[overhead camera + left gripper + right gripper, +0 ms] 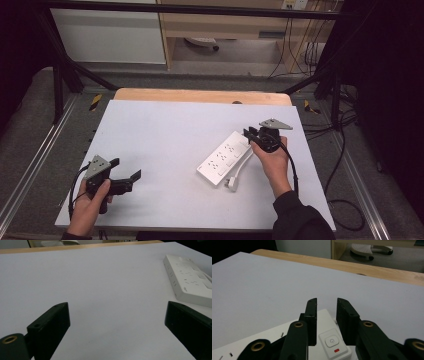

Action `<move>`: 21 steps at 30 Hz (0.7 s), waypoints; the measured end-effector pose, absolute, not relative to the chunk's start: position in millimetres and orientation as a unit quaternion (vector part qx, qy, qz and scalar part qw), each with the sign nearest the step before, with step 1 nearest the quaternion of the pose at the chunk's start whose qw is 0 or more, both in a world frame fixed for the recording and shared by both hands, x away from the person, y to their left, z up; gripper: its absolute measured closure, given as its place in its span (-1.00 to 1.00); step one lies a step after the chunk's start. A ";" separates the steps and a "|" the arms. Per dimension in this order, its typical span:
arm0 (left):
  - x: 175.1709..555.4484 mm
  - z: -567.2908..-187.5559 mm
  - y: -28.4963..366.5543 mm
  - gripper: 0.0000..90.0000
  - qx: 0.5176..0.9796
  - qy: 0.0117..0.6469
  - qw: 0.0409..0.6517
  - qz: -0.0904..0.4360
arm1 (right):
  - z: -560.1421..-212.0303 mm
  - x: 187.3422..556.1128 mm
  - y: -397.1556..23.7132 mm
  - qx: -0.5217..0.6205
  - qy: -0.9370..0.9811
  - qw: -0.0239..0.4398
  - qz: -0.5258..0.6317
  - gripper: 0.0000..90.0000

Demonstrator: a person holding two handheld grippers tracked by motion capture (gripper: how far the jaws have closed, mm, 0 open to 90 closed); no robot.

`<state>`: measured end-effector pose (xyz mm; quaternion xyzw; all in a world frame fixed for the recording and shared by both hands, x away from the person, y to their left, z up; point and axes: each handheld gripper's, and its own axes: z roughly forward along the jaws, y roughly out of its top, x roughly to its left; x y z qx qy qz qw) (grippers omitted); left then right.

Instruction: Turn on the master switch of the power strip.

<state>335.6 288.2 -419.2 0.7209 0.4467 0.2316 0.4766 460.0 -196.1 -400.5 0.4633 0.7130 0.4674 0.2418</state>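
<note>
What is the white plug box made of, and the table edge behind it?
The plug box looks like hard white plastic: smooth, slightly glossy, with moulded slots and a button. The table edge looks like light wood, tan with faint grain, though it could be laminate.

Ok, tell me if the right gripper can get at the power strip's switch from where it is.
Probably yes. The right gripper sits just over the power strip, its jaws slightly apart to either side of the switch, with nothing in between.

Power strip (pixel 190 277) cut off at right edge; socket markings too small.
</note>
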 end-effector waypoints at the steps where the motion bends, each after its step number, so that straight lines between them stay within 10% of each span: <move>1: 335.6 -419.2 288.2 -0.87 0.721 0.447 0.476 0.232 | -399.8 459.8 -195.6 0.464 0.712 0.241 0.469 0.51; 21: 335.6 -419.4 288.0 -0.87 0.721 0.447 0.476 0.231 | -388.7 459.2 -193.3 0.464 0.703 0.250 0.477 -0.22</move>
